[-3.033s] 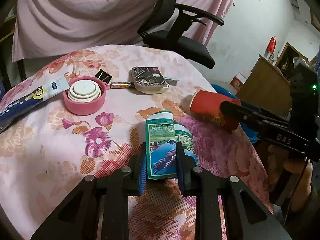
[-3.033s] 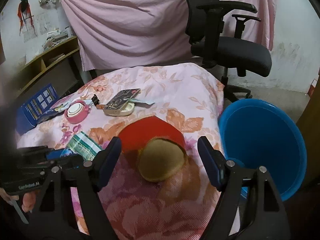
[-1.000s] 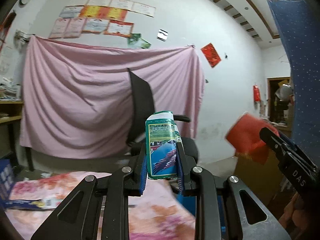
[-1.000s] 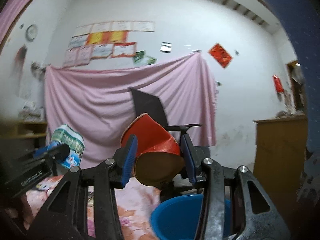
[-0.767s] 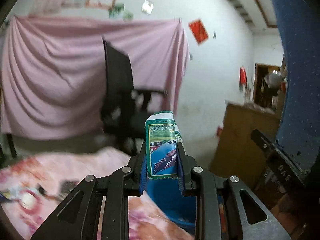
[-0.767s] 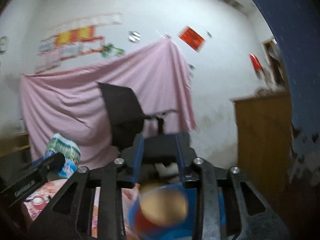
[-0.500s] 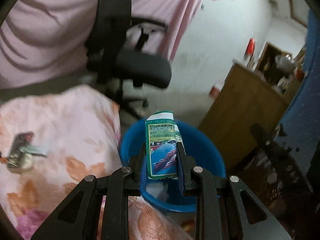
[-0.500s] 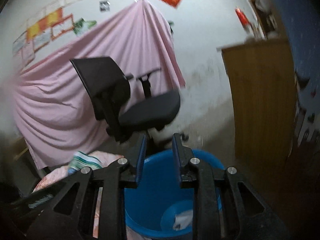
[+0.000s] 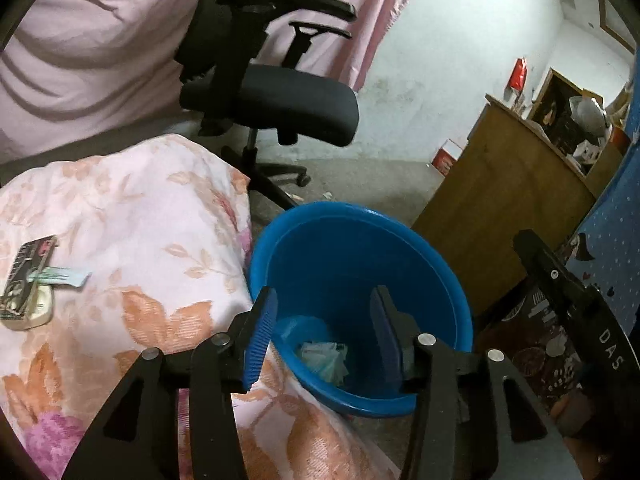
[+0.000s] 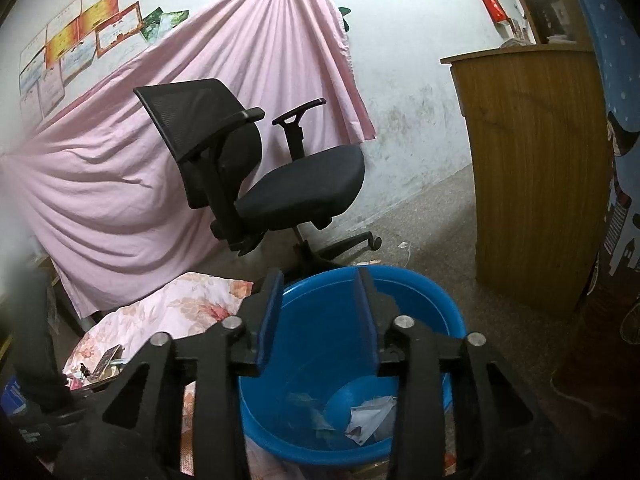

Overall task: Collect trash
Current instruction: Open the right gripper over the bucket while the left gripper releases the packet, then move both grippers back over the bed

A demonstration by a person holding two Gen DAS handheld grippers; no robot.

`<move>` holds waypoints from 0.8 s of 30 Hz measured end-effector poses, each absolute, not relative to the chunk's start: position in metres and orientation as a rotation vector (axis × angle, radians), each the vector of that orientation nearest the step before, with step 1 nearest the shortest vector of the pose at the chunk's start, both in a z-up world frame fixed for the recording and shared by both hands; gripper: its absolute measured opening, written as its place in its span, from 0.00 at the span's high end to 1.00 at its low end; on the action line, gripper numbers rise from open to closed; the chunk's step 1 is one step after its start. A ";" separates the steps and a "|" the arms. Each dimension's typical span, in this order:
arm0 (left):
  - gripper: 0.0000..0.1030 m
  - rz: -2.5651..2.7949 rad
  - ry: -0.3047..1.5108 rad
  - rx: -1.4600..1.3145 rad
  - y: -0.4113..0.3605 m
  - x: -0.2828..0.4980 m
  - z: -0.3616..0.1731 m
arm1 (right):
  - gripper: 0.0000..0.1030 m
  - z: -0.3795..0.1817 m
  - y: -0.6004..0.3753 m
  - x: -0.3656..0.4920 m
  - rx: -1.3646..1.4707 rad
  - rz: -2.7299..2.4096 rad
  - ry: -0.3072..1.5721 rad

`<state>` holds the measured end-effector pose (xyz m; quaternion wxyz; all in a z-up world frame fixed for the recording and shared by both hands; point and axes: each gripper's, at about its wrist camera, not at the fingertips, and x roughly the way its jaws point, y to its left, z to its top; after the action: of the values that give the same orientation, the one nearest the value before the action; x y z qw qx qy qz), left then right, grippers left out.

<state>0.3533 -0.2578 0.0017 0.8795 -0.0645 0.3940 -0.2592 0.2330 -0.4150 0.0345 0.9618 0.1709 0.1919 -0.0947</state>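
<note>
Both tongs sit over the blue bucket (image 9: 304, 240), which stands on the floor right beside the tabletop (image 9: 132, 216) w/ its floral pink cloth. Left tongs (image 9: 322, 334): jaws apart, have just been opening, nothing between the blue pads, only the bucket's inside seen through the gap. Right tongs (image 10: 318, 320): jaws also apart and just been opening, nothing gripped; in the left wrist view its black body shows at the right edge, next to the bucket. Trash is down in the bucket: a crumpled greenish-white wrapper (image 9: 322, 358) on the bottom in the left view, and in the right view a crumpled pale wrapper (image 10: 370, 418) lies near the bottom w/ another faint greenish piece to its left, too dim to make out. On the tabletop, well apart from the bucket, a flat patterned case (image 9: 26, 284) lies near the left edge of the left view, w/ a pale slip of paper sticking out beside it. A black office chair (image 10: 256, 172) stands behind the bucket, in front of a pink sheet (image 10: 120, 160) hung on the wall. A wooden cabinet (image 10: 532, 168) stands to the right of the bucket, near it but not touching. Papers and pics are pinned on the wall above the sheet. Blue dotted fabric fills the far right of both views.
</note>
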 end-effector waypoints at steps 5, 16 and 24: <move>0.47 -0.499 0.721 -0.169 -0.236 0.344 0.020 | 0.24 0.039 -0.408 0.231 0.332 -0.180 0.357; 0.07 -0.336 0.448 -0.200 -0.164 0.307 0.068 | 0.00 0.066 -0.363 0.215 0.243 -0.119 0.202; 0.02 -0.192 0.241 -0.176 -0.101 0.263 0.086 | 0.00 0.084 -0.319 0.195 0.197 -0.061 0.026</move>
<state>0.2631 -0.1011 0.0858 0.9843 -0.0876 0.1201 -0.0953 0.1949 -0.3191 0.0836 0.9946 0.0982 0.0128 -0.0304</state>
